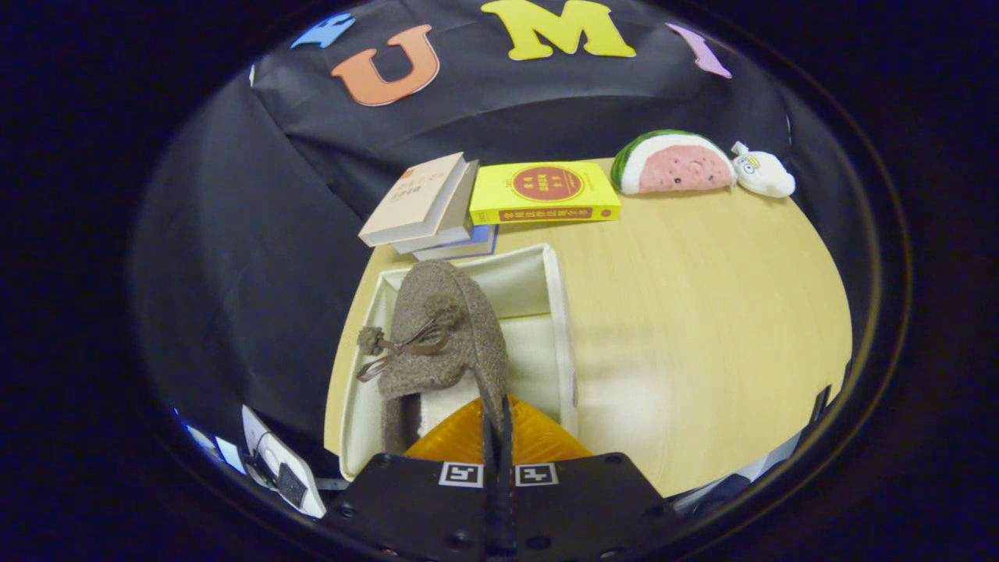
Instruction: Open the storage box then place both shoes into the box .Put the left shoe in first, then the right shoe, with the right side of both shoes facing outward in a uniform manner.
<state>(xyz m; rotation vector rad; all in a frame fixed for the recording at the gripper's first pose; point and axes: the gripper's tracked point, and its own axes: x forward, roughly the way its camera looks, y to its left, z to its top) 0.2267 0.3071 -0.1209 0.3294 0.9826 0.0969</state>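
Low in the frame, jaws [497, 425] pressed together on the heel rim of a brown fuzzy shoe [441, 336], held over the open white storage box [558, 312] at lower centre. Beyond on the wooden surface [702, 312]: stacked books [425, 207], yellow book [544, 193], watermelon plush [673, 162] upper right.

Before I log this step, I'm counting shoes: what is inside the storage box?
The gripper is shut on a brown felt shoe, holding it over the open white storage box. Pale lining shows inside; the shoe covers much of the floor, so a second shoe cannot be ruled out.
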